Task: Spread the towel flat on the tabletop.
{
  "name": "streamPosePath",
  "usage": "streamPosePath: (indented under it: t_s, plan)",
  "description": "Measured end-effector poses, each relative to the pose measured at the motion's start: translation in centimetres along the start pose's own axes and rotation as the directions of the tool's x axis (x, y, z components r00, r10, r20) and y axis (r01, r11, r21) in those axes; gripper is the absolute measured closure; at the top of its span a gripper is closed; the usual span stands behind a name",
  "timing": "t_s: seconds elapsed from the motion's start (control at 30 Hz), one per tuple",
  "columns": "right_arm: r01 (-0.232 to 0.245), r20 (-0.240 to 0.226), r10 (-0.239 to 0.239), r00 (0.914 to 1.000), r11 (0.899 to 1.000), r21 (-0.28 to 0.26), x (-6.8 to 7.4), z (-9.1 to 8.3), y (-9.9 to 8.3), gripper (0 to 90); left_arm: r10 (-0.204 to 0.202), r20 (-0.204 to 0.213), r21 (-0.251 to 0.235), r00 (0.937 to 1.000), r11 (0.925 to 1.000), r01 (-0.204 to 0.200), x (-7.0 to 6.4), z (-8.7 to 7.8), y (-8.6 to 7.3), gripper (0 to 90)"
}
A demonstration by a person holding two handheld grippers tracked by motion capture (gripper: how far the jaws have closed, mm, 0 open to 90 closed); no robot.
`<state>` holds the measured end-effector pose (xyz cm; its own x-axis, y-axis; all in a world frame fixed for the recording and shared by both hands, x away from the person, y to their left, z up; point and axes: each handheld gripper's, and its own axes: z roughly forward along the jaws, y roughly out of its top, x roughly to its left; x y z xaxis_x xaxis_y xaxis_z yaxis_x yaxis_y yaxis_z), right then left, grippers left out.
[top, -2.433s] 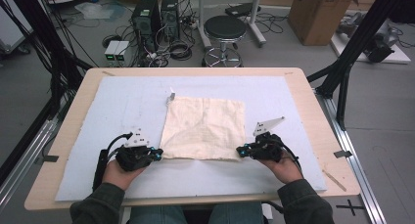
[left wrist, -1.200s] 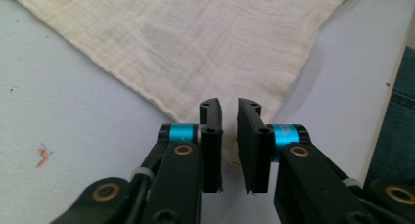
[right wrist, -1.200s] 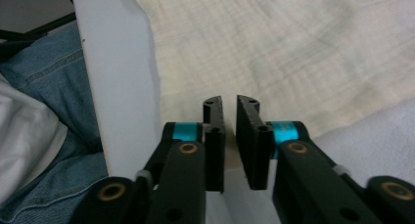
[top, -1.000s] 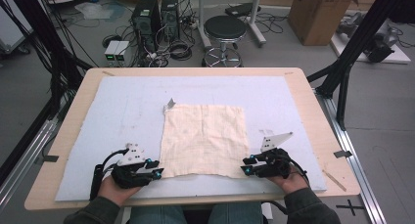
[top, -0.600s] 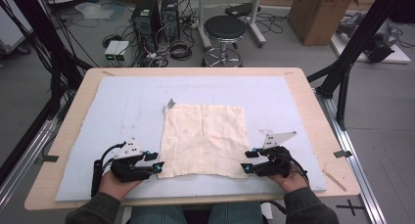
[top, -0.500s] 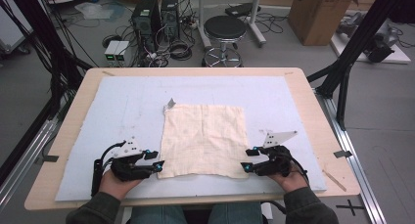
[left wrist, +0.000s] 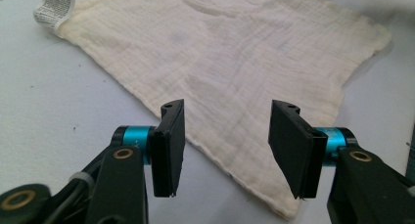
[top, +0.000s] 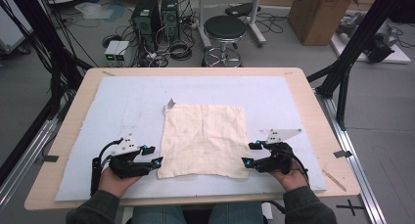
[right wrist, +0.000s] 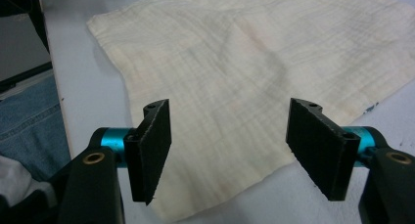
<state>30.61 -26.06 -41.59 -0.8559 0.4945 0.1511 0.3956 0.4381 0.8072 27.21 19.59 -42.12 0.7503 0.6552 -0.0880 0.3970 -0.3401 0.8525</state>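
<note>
A cream cloth (top: 203, 140) lies spread flat near the middle of the worktop (top: 298, 94), on a pale blue-white mat (top: 122, 99) that covers most of it. A small printed label (top: 169, 105) sticks out at the cloth's far left corner. The left tongs (top: 151, 155) sit at the cloth's near left corner, jaws spread and holding nothing, with the cloth's edge running between them in the left gripper view. The right tongs (top: 248, 154) sit at the near right corner, jaws likewise spread wide over the cloth's edge. Both hands rest low on the mat, 1 at each side of the cloth.
</note>
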Motion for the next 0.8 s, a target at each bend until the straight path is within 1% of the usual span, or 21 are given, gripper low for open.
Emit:
streamPosePath:
  t_s: [0.17,0.2,0.3,0.4,0.43,0.53,0.67,0.8]
  plan:
    - [-0.012,0.009,0.012,0.9999,1.0,0.007,-0.02,0.24,0.06,28.9,-0.003,0.0,-0.004,1.0,1.0,0.003,0.22,-0.1,0.18,46.8]
    - [-0.007,0.009,0.007,0.9999,1.0,0.009,-0.04,0.31,0.07,28.5,-0.005,-0.002,-0.011,1.0,0.9999,0.005,0.22,-0.06,0.23,46.4]
    - [-0.007,0.016,0.006,0.9999,1.0,0.011,-0.01,0.41,0.05,25.8,0.004,-0.002,-0.013,1.0,0.9999,-0.004,0.27,-0.08,0.37,45.2]
    - [-0.016,0.008,0.016,0.9998,1.0,0.015,-0.15,0.59,0.05,22.2,0.004,-0.001,-0.014,1.0,0.9999,-0.004,0.29,-0.09,0.4,44.6]
    - [-0.023,0.009,0.023,0.9997,1.0,0.016,-0.12,0.65,0.06,22.2,0.005,0.0,-0.015,1.0,0.9999,-0.005,0.32,-0.13,0.42,44.2]
    - [-0.015,0.013,0.015,0.9998,1.0,0.016,-0.16,0.77,0.14,21.8,0.0,-0.003,-0.025,1.0,0.9997,0.0,0.35,-0.2,0.52,43.2]
    - [-0.021,0.02,0.02,0.9996,1.0,0.015,-0.16,0.77,0.24,21.8,0.003,-0.001,-0.022,1.0,0.9997,-0.003,0.43,-0.19,0.65,41.9]
    - [-0.014,0.022,0.014,0.9997,1.0,0.019,-0.38,0.88,0.33,21.9,0.0,-0.003,-0.021,1.0,0.9998,0.0,0.65,-0.08,0.97,41.0]
